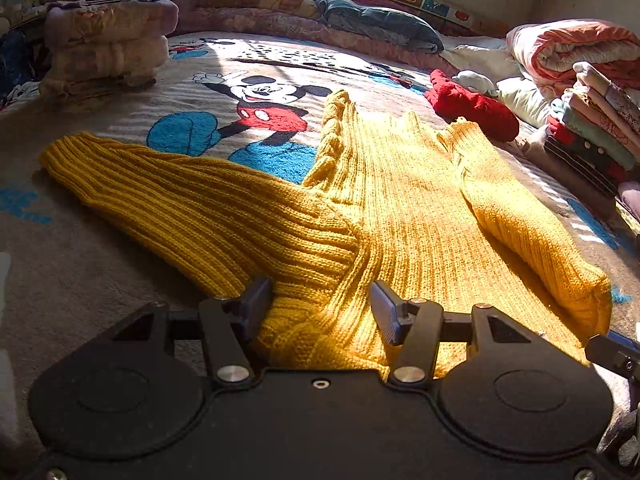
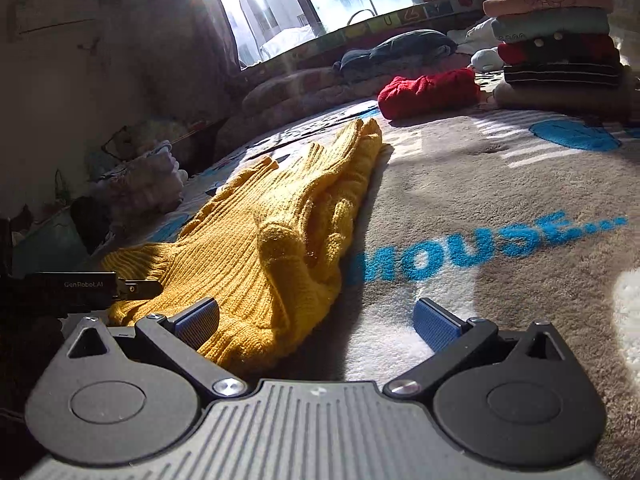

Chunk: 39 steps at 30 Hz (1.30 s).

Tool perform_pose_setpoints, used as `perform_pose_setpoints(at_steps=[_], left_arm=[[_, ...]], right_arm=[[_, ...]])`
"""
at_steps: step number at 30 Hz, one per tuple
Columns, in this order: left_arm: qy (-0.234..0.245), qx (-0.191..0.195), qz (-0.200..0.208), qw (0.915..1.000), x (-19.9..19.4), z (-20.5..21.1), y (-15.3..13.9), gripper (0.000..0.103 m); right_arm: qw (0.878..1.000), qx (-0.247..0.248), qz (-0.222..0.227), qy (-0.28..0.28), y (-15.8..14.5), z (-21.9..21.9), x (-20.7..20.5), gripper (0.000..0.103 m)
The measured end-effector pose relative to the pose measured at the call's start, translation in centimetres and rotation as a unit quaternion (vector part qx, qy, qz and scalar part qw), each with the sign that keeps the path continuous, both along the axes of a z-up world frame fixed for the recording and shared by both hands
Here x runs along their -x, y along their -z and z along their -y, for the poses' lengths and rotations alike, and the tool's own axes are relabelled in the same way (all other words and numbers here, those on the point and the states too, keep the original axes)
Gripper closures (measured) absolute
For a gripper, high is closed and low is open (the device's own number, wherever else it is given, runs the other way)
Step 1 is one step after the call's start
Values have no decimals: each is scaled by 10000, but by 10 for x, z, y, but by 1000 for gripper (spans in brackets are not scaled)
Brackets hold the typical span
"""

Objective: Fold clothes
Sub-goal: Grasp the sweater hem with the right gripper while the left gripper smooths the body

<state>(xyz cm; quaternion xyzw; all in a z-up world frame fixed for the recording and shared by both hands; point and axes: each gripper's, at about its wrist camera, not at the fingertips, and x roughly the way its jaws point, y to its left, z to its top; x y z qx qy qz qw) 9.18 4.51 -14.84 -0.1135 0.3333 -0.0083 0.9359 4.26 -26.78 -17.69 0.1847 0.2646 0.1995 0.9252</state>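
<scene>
- Left wrist view: your left gripper (image 1: 322, 306) is spread apart, fingers either side of a bunched bit of the mustard-yellow ribbed knit sweater (image 1: 400, 216), not clamped on it.
- Sweater lies flat on the plush cartoon-mouse print blanket (image 1: 256, 104) covering the bed; one sleeve stretches out to the left, the other lies folded along the right edge of the body.
- Beyond it, a crumpled red knit garment (image 1: 472, 106); to the right of that, a stack of folded clothes (image 1: 596, 120).
- Far left: a pile of folded pale quilts (image 1: 108, 44).
- Right wrist view: your right gripper (image 2: 316, 320) is wide open, holding nothing; its left blue pad (image 2: 198, 322) is just beside the sweater's near edge, right pad over bare blanket.
- Sweater runs away from you, left of the blue "MOUSE" lettering (image 2: 480, 244).
- Red garment & clothes stack sit at the back right; the left gripper's black body shows at the left edge, on the sweater.
</scene>
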Motion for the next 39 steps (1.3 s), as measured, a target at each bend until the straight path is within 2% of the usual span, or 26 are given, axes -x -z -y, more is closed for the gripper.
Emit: perform_pose_setpoints(at_steps=[2, 4, 6, 7, 10, 12, 14, 15, 17, 21, 25, 29, 35, 39], left_arm=[[-31, 157, 130, 9998, 5, 2, -4, 37], [-61, 331, 296, 9990, 11, 3, -7, 34], [-53, 317, 348, 9989, 12, 8, -6, 33], [-44, 282, 357, 9990, 13, 11, -5, 28], [-12, 257, 423, 9988, 12, 19, -6, 19], [8, 270, 483, 9985, 9, 24, -10, 12], [71, 224, 512, 9984, 3, 28, -14, 2], [169, 203, 511, 9983, 0, 29, -15, 2], [490, 428, 466, 9968, -6, 27, -12, 2], [328, 511, 375, 9975, -14, 21, 3, 2], [218, 815, 387, 9957, -23, 13, 6, 2], [174, 784, 361, 9961, -29, 14, 7, 2], [284, 394, 179, 9987, -33, 24, 11, 0], [205, 678, 192, 9973, -33, 16, 13, 0]], right_arm=[[9996, -247, -81, 88, -5, 7, 4, 1], [9992, -355, -112, 166, -11, 10, 4, 1], [9989, -427, -148, 147, -19, 11, -1, 5], [9989, -426, -174, 128, -24, 11, -5, 9], [9983, -516, -254, 55, -39, 10, -25, 10], [9979, -572, -289, 6, -50, 9, -44, 15], [9982, -496, -345, -6, -60, 6, -67, 25], [9984, -436, -372, -2, -65, 4, -79, 28], [9988, -247, -420, -12, -73, -1, -104, 29], [9987, -45, -483, -148, -84, -8, -155, 35], [9979, 253, -561, -187, -87, -16, -202, 40], [9966, 350, -741, -96, -79, -18, -238, 41], [9941, 475, -979, -11, -60, -25, -276, 41], [9941, 589, -902, -97, -56, -35, -285, 47]])
